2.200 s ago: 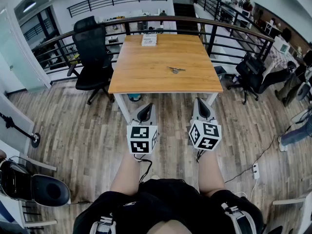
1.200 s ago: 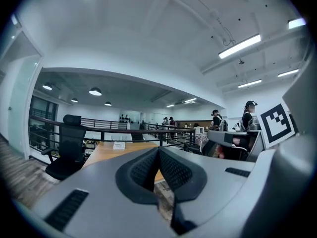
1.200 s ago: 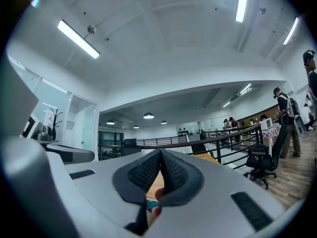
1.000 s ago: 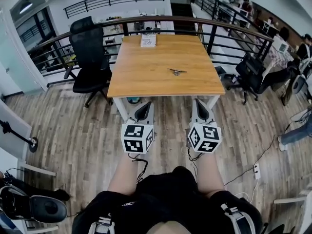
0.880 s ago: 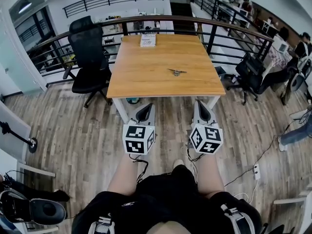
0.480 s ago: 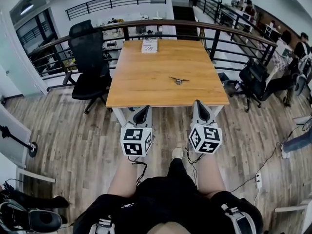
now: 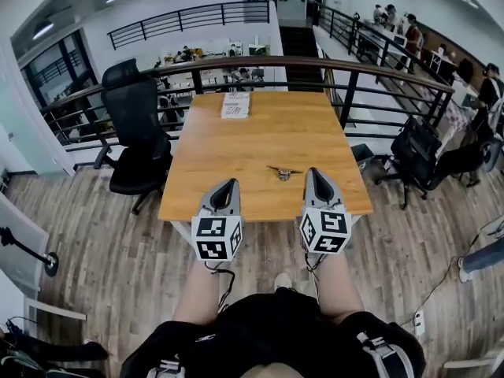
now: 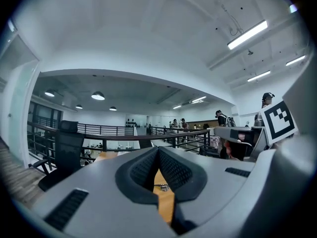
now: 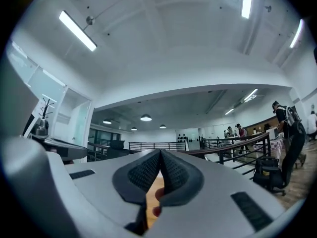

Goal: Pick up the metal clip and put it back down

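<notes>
Your left claw (image 7: pixel 227 186) and right claw (image 7: pixel 313 173) hang side by side over the near edge of the worktop (image 7: pixel 228 152). The metal clip (image 7: pixel 282 171) lies on the worktop between them, nearer the right claw. A paper stack (image 7: pixel 235 105) lies at the far edge. A chair (image 7: pixel 134 128) stands left of the worktop, with a railing (image 7: pixel 260 63) behind it.

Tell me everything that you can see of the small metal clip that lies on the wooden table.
The small dark grey metal clip lies flat on the orange-brown wooden table, near its front edge and a little right of the middle. A thin arm points left; the thicker, shinier part is on the right. Only the table touches it; the left gripper and the right gripper are apart from it.
</notes>
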`<state>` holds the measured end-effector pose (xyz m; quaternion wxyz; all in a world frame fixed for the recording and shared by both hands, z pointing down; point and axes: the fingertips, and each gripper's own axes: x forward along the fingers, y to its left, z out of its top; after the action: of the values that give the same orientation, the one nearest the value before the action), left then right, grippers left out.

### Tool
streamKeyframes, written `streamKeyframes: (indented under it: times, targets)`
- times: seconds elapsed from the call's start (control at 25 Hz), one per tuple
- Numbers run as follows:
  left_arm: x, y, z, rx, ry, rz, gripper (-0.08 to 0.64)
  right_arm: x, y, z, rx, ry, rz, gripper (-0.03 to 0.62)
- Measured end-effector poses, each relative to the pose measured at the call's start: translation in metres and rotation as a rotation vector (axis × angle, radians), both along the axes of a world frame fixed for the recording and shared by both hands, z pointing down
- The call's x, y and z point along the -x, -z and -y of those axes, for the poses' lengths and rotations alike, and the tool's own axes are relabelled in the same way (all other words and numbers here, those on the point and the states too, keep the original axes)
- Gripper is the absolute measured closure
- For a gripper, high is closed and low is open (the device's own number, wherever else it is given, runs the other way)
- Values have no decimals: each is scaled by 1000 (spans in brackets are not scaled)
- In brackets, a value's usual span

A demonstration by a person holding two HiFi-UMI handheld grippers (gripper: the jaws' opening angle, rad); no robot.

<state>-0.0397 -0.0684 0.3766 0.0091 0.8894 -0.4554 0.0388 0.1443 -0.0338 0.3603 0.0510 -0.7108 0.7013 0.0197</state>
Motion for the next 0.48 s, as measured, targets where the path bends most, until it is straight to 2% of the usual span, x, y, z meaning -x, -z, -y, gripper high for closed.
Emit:
streamKeyframes:
  times: [0.2, 0.48]
  targets:
    - [-60, 0, 102, 11, 17, 0, 546, -56, 0, 100, 4, 24, 2, 580]
    - [-147, -16, 214, 33, -7, 23, 546, -135, -18, 211, 33, 21, 5, 580]
